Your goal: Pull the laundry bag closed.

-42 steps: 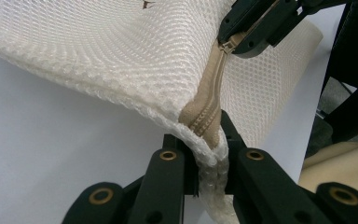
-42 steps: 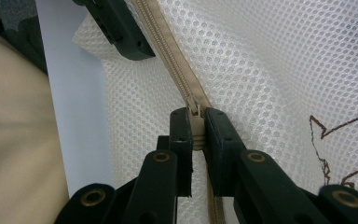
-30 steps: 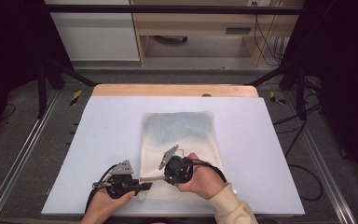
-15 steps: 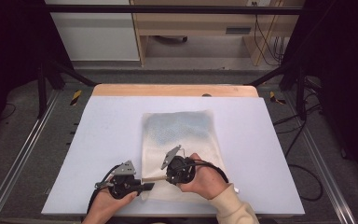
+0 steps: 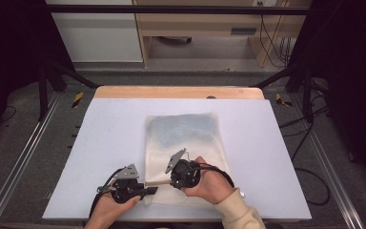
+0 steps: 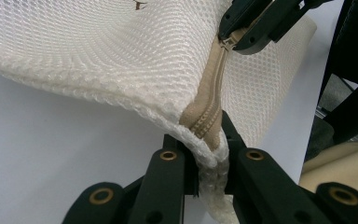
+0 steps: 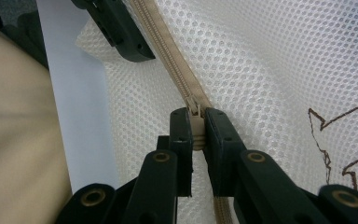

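Now | surface: pale table point(image 5: 100, 143) | on it: mesh bag point(image 5: 186, 133) | room: dark

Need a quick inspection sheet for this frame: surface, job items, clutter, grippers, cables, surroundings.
Surface: pale table top, wooden strip along its far edge.
Job's things: white mesh bag lying flat, its near corner lifted; beige zipper along the near edge; zipper pull.
Clutter: nothing seen on the table.
Grippers: left gripper shut on the bag's corner at the zipper end; right gripper shut on the zipper pull.
Cables: black cable loops from the right gripper; more on the floor at right.
Surroundings: dark frame rails, pale cabinet and wooden shelf unit beyond.
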The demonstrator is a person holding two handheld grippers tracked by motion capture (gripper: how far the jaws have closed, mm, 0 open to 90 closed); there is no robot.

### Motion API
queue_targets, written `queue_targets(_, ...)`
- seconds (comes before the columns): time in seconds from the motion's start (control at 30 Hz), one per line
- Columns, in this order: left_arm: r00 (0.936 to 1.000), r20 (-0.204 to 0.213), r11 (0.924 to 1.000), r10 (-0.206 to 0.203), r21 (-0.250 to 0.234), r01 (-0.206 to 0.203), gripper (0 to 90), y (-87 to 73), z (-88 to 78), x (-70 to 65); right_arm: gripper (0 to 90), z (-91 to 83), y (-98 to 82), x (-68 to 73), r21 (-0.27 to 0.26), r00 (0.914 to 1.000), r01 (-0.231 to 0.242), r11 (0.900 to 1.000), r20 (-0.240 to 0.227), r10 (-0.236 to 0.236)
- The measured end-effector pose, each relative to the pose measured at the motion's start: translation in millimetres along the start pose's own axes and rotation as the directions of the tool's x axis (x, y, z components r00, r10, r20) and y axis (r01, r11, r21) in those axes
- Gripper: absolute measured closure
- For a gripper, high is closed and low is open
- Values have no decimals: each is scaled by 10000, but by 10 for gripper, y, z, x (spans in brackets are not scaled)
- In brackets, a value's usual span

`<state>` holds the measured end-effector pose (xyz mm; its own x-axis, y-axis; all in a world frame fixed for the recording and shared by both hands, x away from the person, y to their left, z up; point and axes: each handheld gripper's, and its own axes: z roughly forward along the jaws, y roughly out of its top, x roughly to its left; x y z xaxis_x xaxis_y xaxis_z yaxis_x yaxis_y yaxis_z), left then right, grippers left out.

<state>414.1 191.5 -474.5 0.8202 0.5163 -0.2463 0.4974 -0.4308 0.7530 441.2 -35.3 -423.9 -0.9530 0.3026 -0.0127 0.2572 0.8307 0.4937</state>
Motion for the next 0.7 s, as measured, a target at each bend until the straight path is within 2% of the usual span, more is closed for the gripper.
queue_targets(0.7,10000,3,10000,34,-12,-34,840,4,-1,-4,820,-12,-11,-3,68,10000,-49,10000,-31,49)
